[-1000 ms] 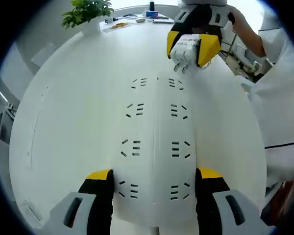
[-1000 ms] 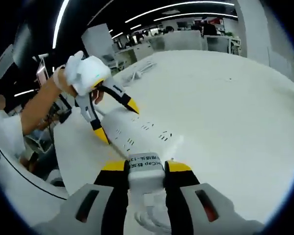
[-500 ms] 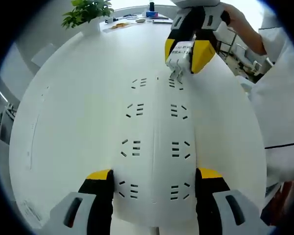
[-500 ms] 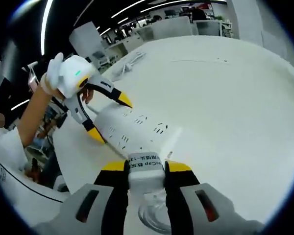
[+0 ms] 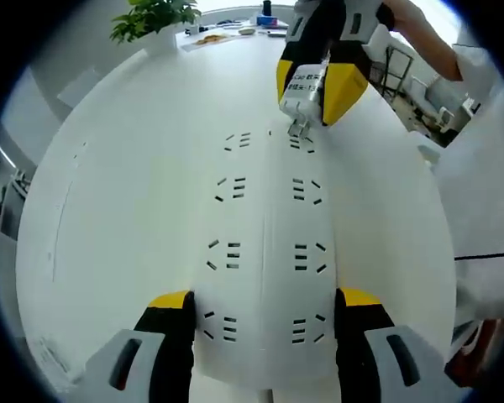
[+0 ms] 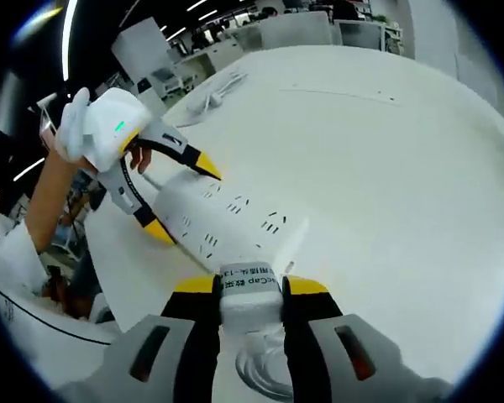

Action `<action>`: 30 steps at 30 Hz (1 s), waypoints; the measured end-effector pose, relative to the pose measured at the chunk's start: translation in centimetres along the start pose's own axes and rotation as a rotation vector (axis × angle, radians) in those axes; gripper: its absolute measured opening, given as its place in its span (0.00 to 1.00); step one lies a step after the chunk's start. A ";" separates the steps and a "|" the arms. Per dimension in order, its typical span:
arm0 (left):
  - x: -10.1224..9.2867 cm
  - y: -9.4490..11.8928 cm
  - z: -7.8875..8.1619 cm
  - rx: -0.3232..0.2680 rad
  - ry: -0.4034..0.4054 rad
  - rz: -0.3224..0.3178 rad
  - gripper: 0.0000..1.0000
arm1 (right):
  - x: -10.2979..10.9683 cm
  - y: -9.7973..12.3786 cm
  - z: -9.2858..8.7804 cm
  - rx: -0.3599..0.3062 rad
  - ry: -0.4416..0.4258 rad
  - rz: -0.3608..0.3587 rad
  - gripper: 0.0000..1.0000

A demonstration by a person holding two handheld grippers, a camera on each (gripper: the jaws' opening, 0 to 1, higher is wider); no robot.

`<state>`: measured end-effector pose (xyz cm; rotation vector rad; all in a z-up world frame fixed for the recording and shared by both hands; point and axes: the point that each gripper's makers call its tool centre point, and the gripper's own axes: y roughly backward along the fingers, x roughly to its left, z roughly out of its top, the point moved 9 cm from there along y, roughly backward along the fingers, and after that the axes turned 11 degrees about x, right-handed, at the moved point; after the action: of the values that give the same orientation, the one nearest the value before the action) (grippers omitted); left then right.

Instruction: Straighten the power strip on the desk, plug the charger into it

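The right claw (image 6: 250, 290) is clamped on the white charger (image 6: 250, 287), its yellow-tipped jaws pressed against the charger's two sides. In the left gripper view the same claw (image 5: 312, 91) comes down from the top, and the charger (image 5: 302, 91) points its metal prongs at the far right socket of the power strip (image 5: 265, 243); the prongs are at the socket's slots, though how deep they sit cannot be told. A clear coil of cable (image 6: 260, 369) lies beneath the charger in the right gripper view.

The left claw (image 5: 265, 315) grips the near end of the power strip, one jaw against each long side (two rows of sockets run away from it). In the right gripper view that claw (image 6: 183, 197) is held by a hand (image 6: 97, 138) and pinches the strip's (image 6: 223, 220) far end.

The strip lies flat on the white surface (image 5: 126, 193), out in its open middle. At the surface's far edge stand a green plant (image 5: 151, 17) and some small items too blurred to name.
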<state>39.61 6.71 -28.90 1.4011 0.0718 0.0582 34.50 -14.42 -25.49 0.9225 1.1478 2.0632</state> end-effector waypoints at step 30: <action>0.4 0.0 0.2 0.049 0.071 0.014 0.67 | 0.1 -0.8 3.9 0.174 0.061 -0.103 0.27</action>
<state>39.98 6.56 -28.88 1.4489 0.1237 0.1184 37.66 -12.19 -24.66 0.8666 1.3954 1.9449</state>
